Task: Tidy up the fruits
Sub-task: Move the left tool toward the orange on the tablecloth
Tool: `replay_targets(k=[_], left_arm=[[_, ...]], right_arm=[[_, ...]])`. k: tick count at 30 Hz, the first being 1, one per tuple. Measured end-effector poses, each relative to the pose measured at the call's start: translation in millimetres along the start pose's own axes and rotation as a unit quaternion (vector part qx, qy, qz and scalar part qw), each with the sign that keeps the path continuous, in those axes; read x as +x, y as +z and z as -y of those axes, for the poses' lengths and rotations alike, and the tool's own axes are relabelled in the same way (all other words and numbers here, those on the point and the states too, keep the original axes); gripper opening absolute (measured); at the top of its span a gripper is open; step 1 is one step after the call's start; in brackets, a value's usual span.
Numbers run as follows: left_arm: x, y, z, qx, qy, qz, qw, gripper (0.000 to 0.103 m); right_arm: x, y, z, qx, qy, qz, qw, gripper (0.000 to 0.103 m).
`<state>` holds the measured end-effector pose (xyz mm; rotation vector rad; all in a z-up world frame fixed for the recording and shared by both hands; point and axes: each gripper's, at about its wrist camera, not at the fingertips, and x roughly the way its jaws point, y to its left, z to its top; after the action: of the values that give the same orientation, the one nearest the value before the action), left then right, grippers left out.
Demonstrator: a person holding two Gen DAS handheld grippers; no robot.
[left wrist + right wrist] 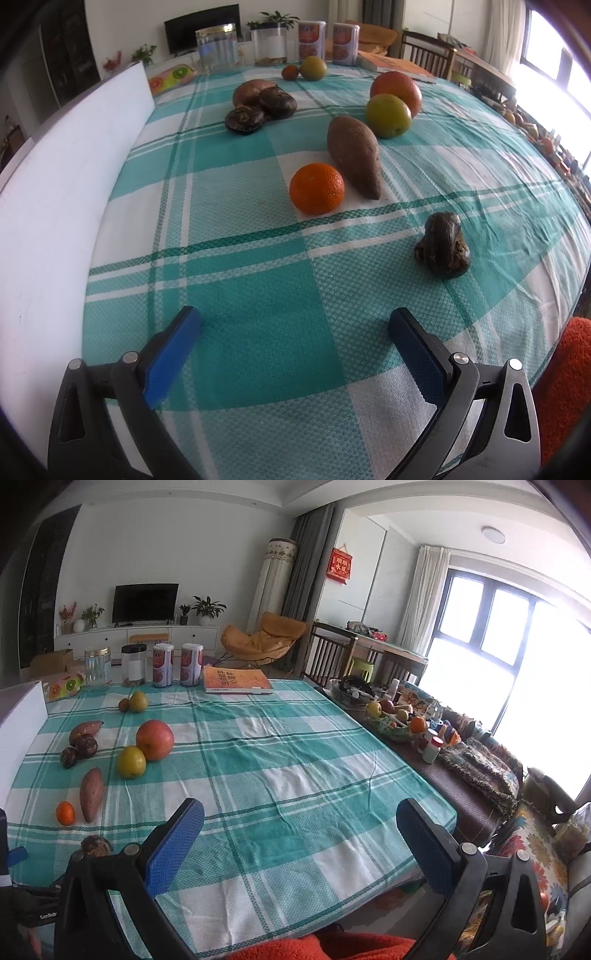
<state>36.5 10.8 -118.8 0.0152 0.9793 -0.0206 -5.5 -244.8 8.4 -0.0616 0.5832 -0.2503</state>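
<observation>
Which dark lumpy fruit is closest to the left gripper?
The lone dark fruit, ahead-right of the left gripper. The other two sit touching, far back by a sweet potato.

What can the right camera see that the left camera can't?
Only the right wrist view shows the yellow chair, the red wall hanging, the big window and a fruit basket beside the table.

Only the left wrist view shows the left tool, open, up close.

Both show the checked tablecloth, the small orange, the sweet potato, the green apple and the two red cans. The right tool is open too.
</observation>
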Motion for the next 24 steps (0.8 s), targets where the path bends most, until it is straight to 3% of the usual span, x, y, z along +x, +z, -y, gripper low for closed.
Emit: replay_targets(k=[7,12,24], left_arm=[[-1,-3,-1,0.009,-0.007,0.004,0.9999,0.103],[-2,-3,-1,0.006,-0.005,0.006,0.9999,0.103],[-2,-2,-2,0.024,-0.019,0.018,0.9994,0.103]], right_arm=[[36,-50,-36,0.012,0.114,-0.08,0.99,0.103],[28,-53,-40,0.009,0.122,-0.057,0.991,0.103],[35,-55,-45,-0.005,0.116,-0.073,0.991,0.103]])
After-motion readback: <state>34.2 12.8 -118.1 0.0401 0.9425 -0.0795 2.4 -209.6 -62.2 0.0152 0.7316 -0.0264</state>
